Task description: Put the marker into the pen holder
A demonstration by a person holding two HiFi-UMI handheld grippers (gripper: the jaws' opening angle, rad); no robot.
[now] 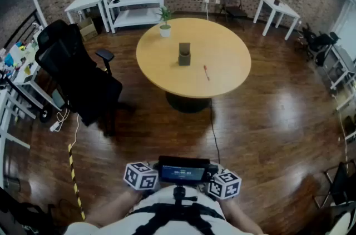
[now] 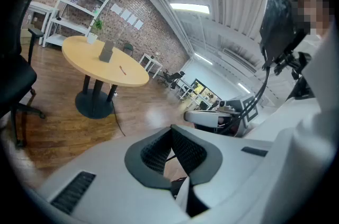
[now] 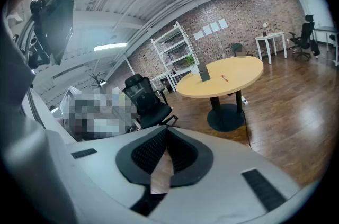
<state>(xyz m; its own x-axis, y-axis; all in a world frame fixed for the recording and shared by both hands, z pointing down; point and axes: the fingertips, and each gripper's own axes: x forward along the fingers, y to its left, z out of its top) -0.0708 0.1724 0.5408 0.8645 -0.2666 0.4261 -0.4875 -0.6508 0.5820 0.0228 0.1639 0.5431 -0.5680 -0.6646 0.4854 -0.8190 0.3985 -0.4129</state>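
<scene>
- Task not started, nothing done so far.
- marker (image 1: 206, 73) lies flat on the round counter (image 1: 222, 50), right of centre in the head view, upper middle of the frame. It is untouched.
- pen holder (image 1: 184, 54) stands upright on the same counter, just left of and above the marker in the frame, near it but apart. Can't see inside it, too small to tell.
- Small potted plant (image 1: 164, 20) sits at the counter's upper left edge, not part of the task.
- Both grippers are held close to the person's body at the bottom centre of the head view, well apart from the counter, with bare wood floor between.
- left gripper (image 2: 170, 132): fingers (image 2: 154, 153) clenched tip to tip with nothing between them. Counter with marker and holder shows far off at the upper left of its view.
- right gripper (image 3: 166, 133): fingers clenched too and empty. Counter shows at the middle right of its view, far off.
- Black office chair (image 1: 78, 75) stands left of the counter, off the straight path.
- Left to do, by my read: walk up to the counter, spread one gripper's fingers, pick the marker, lift, tip it upright, drop it into the holder. That is the whole task.
</scene>
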